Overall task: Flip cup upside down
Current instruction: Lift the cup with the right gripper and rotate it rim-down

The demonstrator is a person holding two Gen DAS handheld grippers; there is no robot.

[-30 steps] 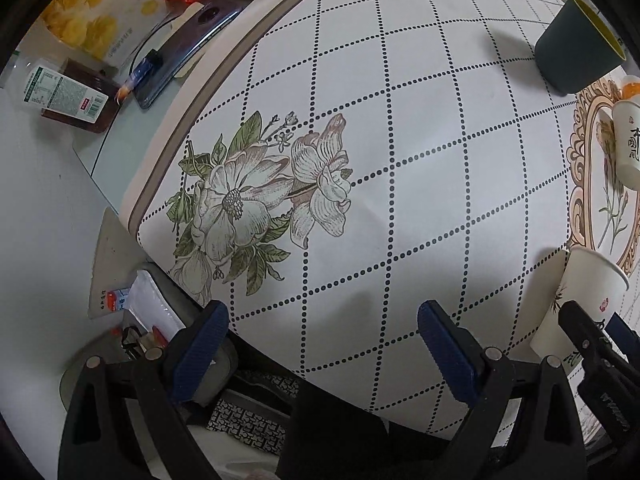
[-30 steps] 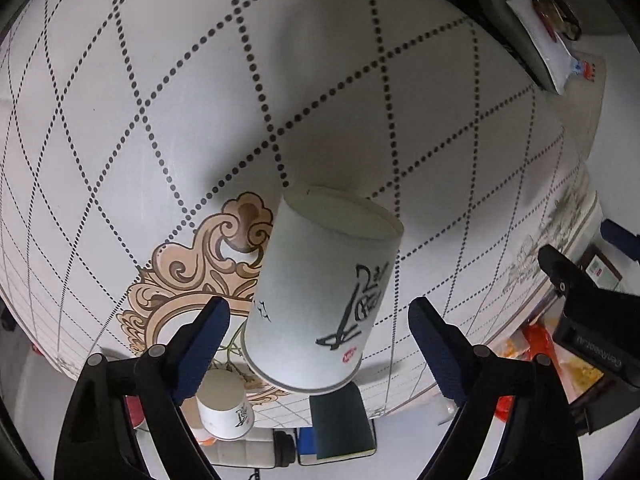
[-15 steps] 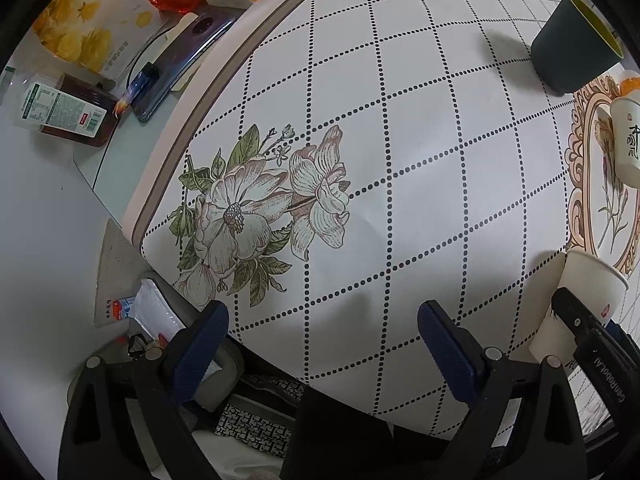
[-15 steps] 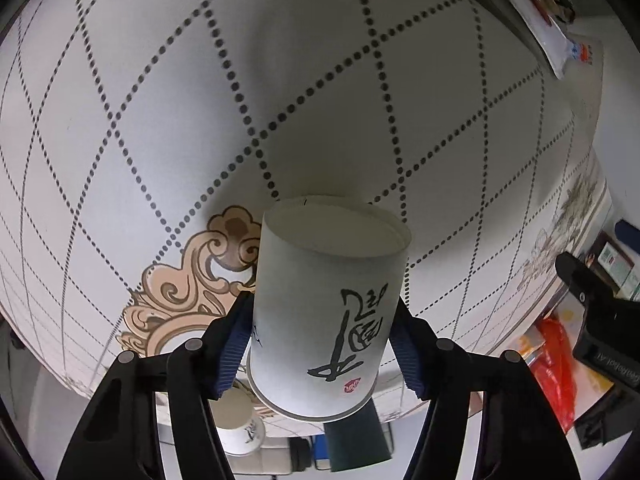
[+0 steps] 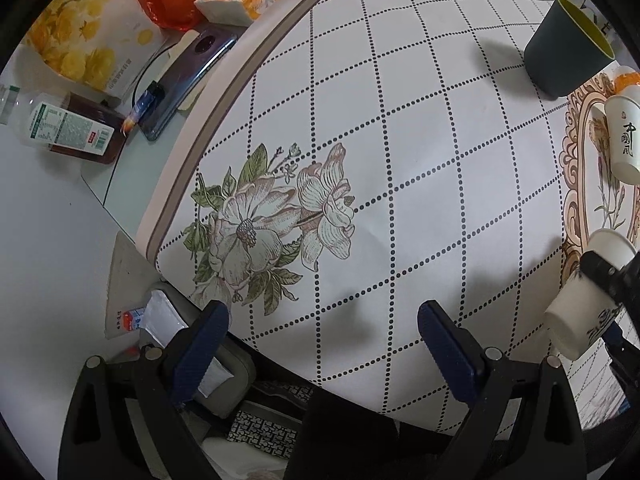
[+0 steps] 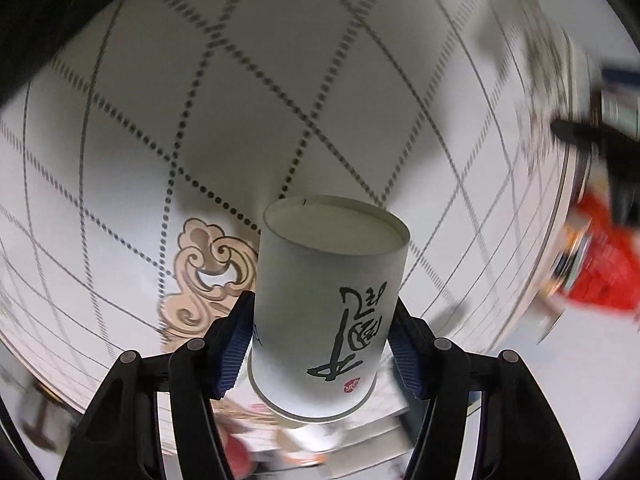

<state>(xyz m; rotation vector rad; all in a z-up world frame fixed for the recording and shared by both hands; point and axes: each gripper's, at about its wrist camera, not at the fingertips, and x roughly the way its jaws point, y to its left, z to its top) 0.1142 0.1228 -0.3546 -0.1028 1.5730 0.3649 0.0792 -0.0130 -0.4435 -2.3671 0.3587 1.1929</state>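
Right hand-held gripper (image 6: pixel 322 350) pinches the paper cup (image 6: pixel 328 304) across its wall, base pointing forward along the fingers, above the worktop (image 6: pixel 200 120). Left hand-held gripper (image 5: pixel 322 344) stands spread, empty, farther off.

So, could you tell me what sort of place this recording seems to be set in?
Most likely a home dining or kitchen table. A flowered tablecloth covers it, paper cups and a dark green cup stand on it, and a phone and a drink bottle lie beside the cloth.
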